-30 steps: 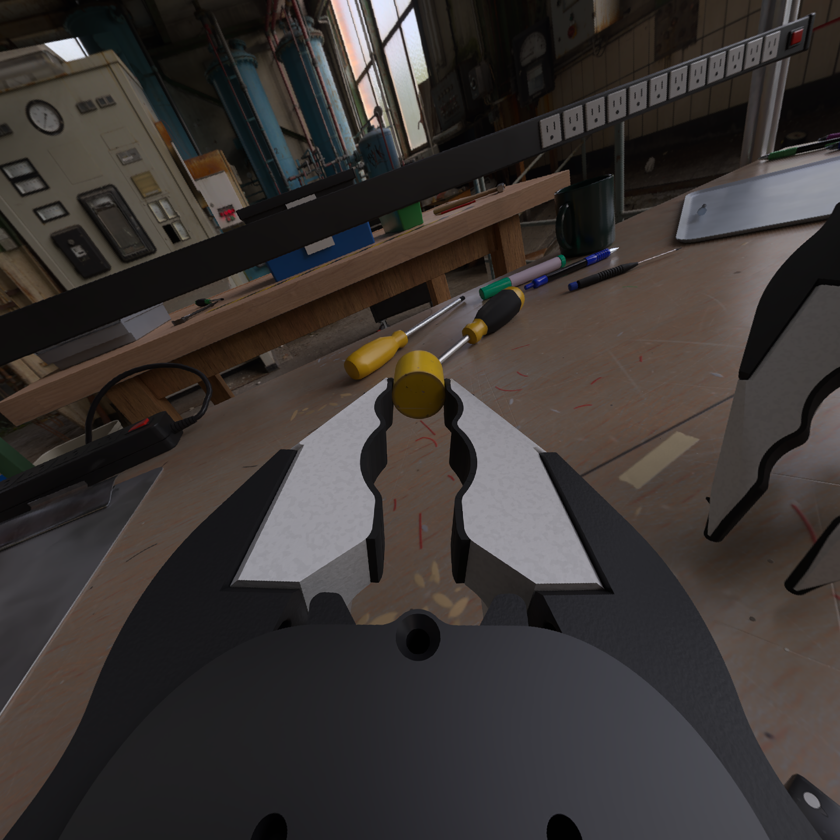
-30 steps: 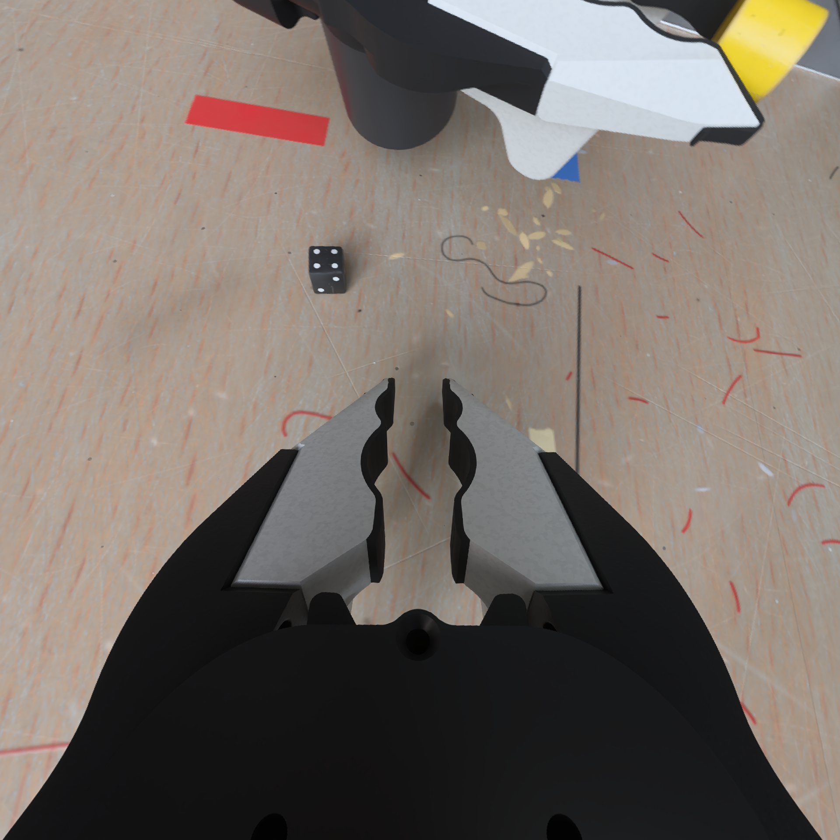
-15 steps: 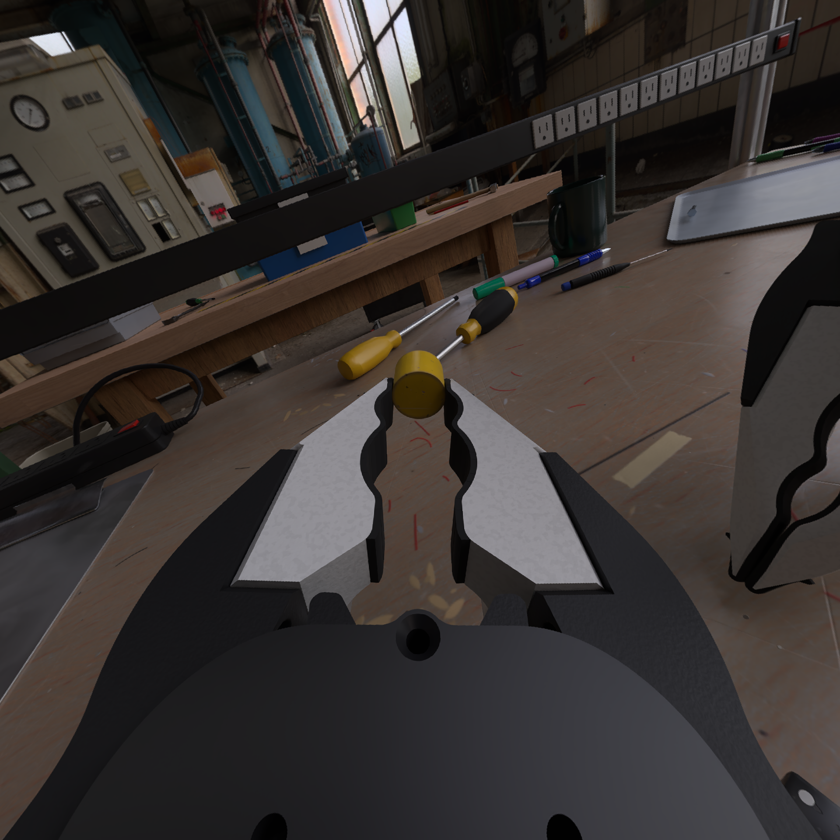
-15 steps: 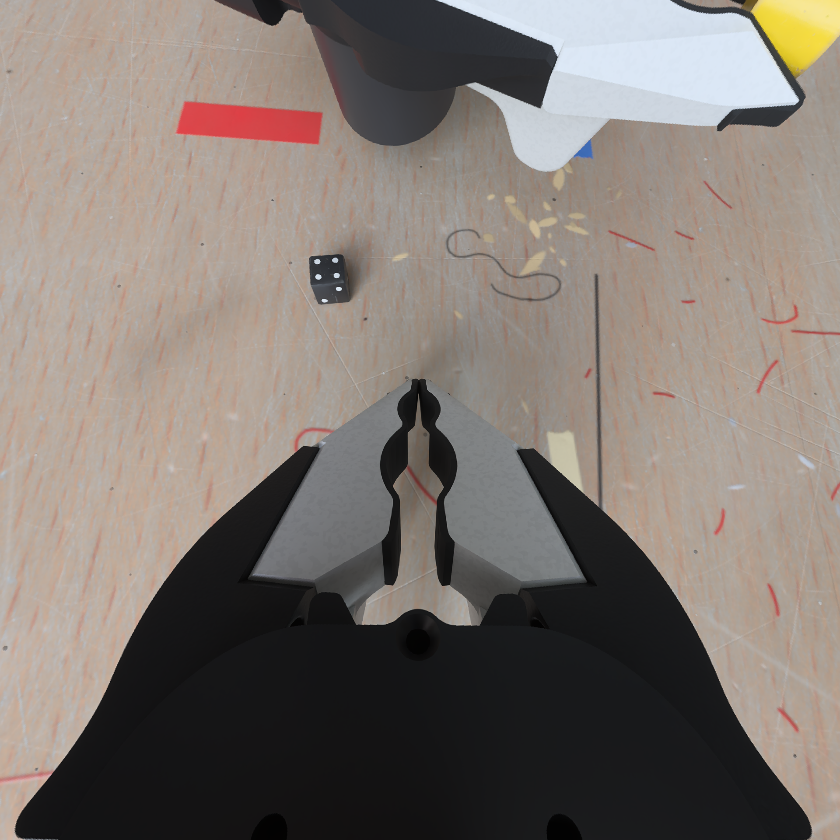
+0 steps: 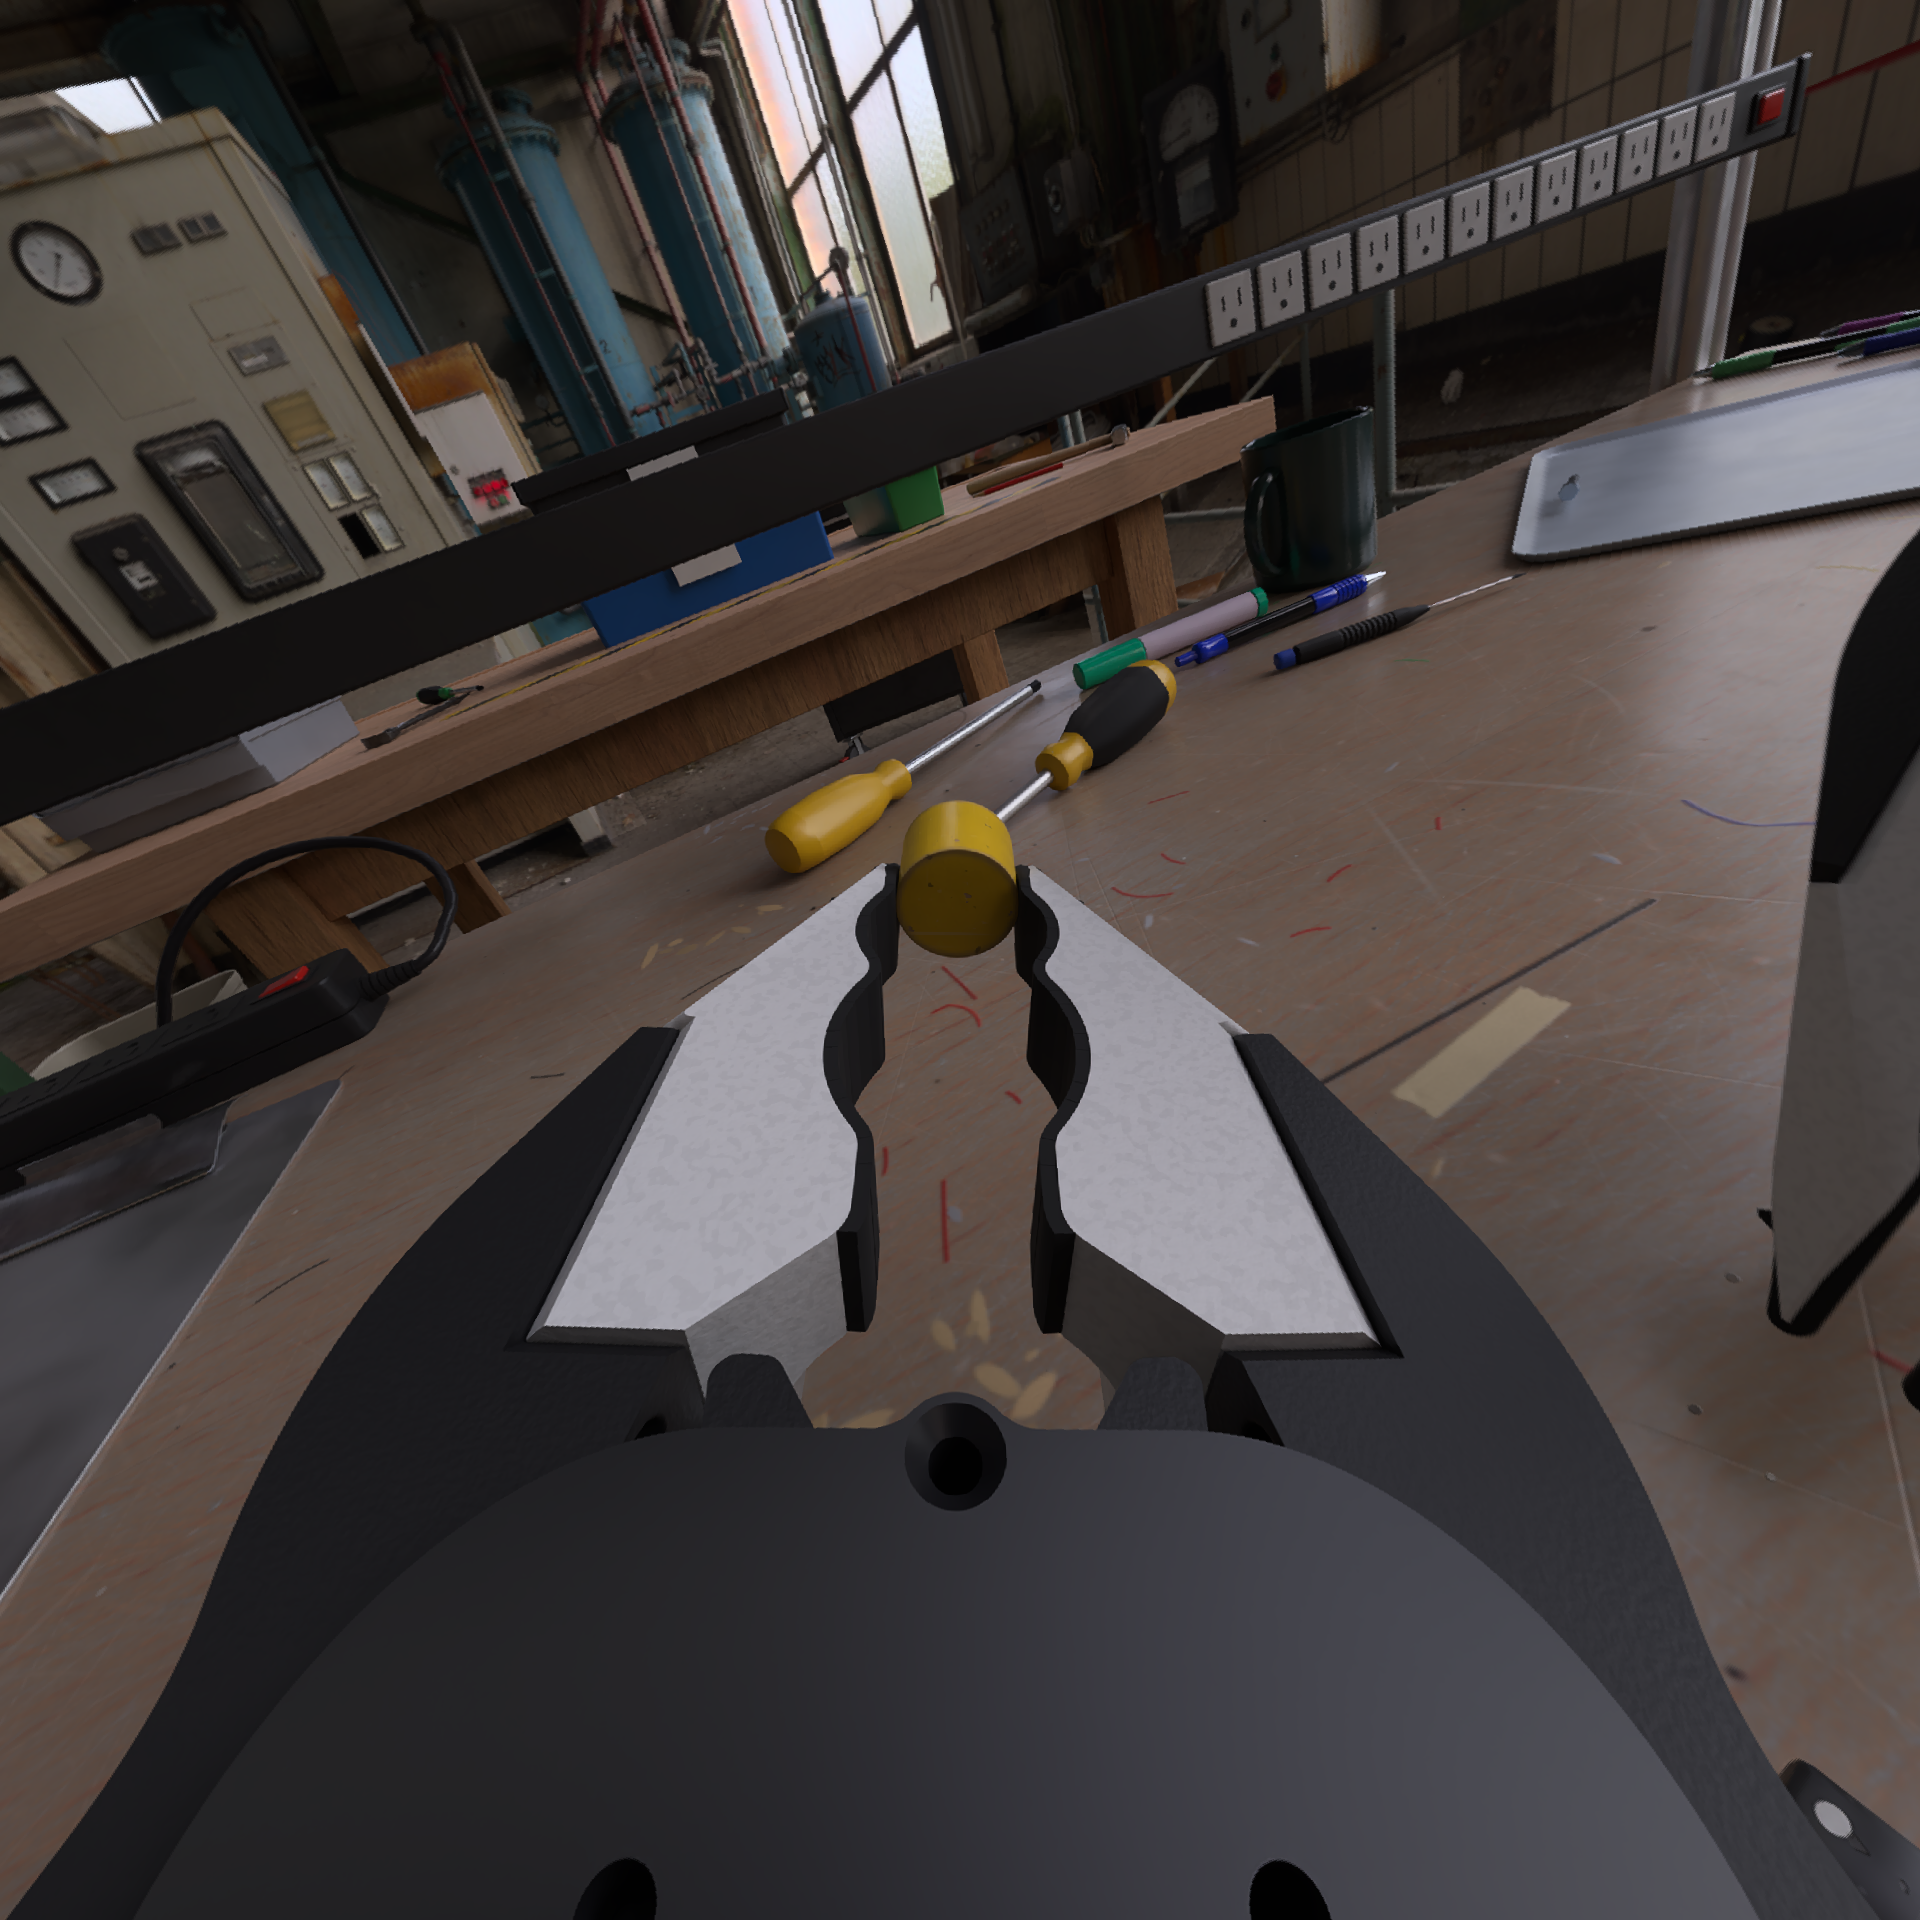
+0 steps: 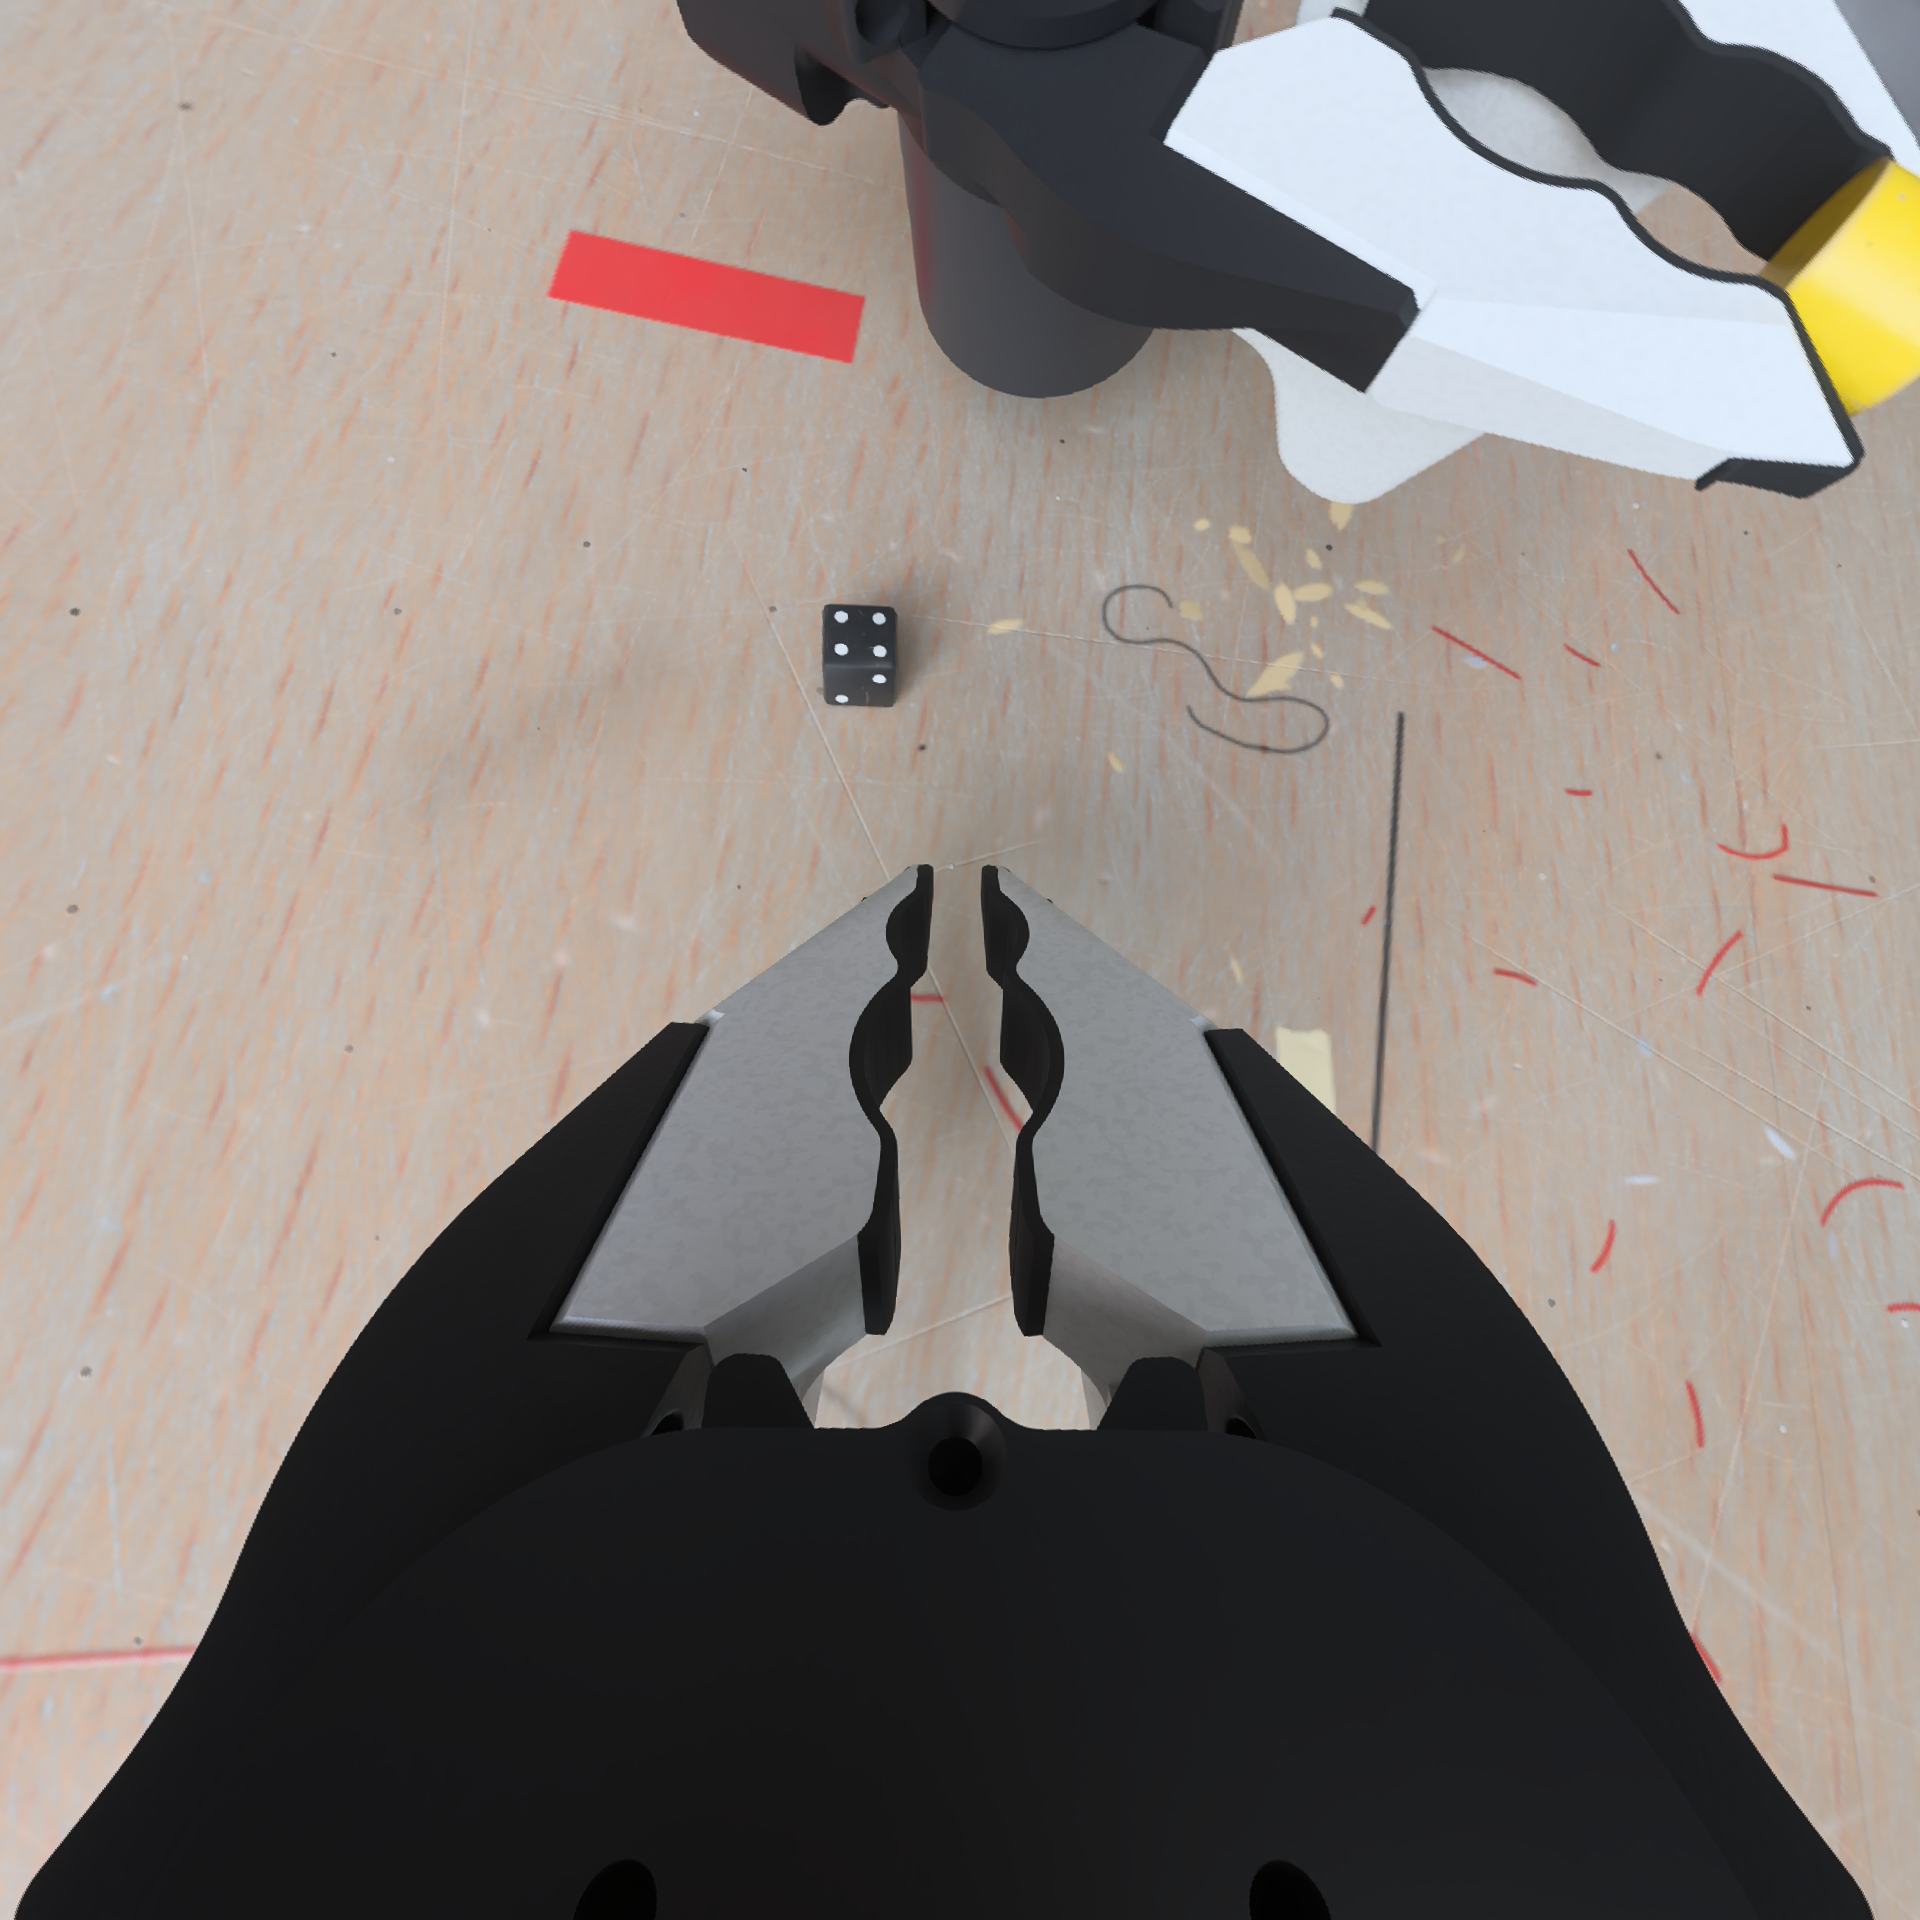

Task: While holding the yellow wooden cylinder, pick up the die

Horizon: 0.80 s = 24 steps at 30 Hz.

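Note:
My left gripper [image 5: 956, 878] is shut on the yellow wooden cylinder [image 5: 956, 894], gripped at the fingertips and held above the workbench. The cylinder also shows in the right wrist view [image 6: 1860, 291], at the top right. The die [image 6: 860, 655] is small and black with white pips. It lies on the bench ahead and a little left of my right gripper [image 6: 956, 875]. That gripper is empty, points down at the bench, and its jaws stand a narrow gap apart. One of its fingers [image 5: 1839, 1091] shows at the right edge of the left wrist view.
Two screwdrivers [image 5: 831, 821] [image 5: 1107, 717], pens [image 5: 1340, 636], a dark mug [image 5: 1314, 499] and a metal tray [image 5: 1714, 468] lie beyond the cylinder. A black power strip [image 5: 197, 1039] and a metal sheet [image 5: 104, 1299] are at the left. Red tape [image 6: 707, 296] lies beyond the die.
My right gripper shut empty half a second ago and has since opened a narrow gap. The die now sits closer to its centre line. My left gripper still holds the cylinder.

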Available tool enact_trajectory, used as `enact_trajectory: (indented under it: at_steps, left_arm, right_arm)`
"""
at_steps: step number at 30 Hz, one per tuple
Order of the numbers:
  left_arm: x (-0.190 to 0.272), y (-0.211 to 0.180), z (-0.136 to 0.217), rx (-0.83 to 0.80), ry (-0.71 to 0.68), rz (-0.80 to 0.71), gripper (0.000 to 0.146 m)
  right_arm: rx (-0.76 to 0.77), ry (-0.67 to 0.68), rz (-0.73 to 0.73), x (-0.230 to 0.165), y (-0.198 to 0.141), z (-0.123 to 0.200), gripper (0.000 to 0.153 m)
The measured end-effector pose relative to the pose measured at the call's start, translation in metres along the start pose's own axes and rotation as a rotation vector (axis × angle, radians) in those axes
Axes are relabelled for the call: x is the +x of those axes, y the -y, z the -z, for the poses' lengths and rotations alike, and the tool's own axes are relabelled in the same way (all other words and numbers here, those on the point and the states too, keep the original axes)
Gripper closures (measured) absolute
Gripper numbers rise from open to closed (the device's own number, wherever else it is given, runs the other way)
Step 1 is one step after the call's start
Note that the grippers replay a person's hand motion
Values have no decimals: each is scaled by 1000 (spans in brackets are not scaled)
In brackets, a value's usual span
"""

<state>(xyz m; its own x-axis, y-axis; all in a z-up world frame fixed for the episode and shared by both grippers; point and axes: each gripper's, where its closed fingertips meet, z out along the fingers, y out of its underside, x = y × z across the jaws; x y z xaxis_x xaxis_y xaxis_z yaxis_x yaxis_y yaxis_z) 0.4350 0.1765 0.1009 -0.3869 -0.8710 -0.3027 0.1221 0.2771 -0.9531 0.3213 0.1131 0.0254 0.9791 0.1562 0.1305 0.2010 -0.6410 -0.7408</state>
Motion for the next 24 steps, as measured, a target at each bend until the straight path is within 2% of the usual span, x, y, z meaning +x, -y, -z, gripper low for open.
enact_trajectory:
  at_steps: [3, 6, 8, 12, 15, 20, 24]
  left_arm:
    - [0, 1, 1, 4, 1, 4, 125]
    - [-1, 1, 1, 7, 1, 7, 125]
    - [0, 1, 1, 8, -2, 10, 125]
    - [0, 1, 1, 8, -6, 10, 125]
    - [0, 1, 1, 9, -7, 11, 125]
    - [-1, 1, 1, 9, 0, 16, 125]
    - [-3, 1, 1, 8, 10, 16, 125]
  right_arm:
    - [-59, -41, 17, -3, 0, -3, 144]
    - [-160, -170, 88, 5, -7, -4, 142]
    - [-180, -202, 91, 5, -8, -5, 141]
    - [-172, -138, -34, -1, -11, -9, 138]
    - [-171, -143, -107, 3, -13, -9, 133]
    - [-123, -105, -105, -1, -8, -11, 126]
    - [4, -18, -93, -11, 8, -20, 127]
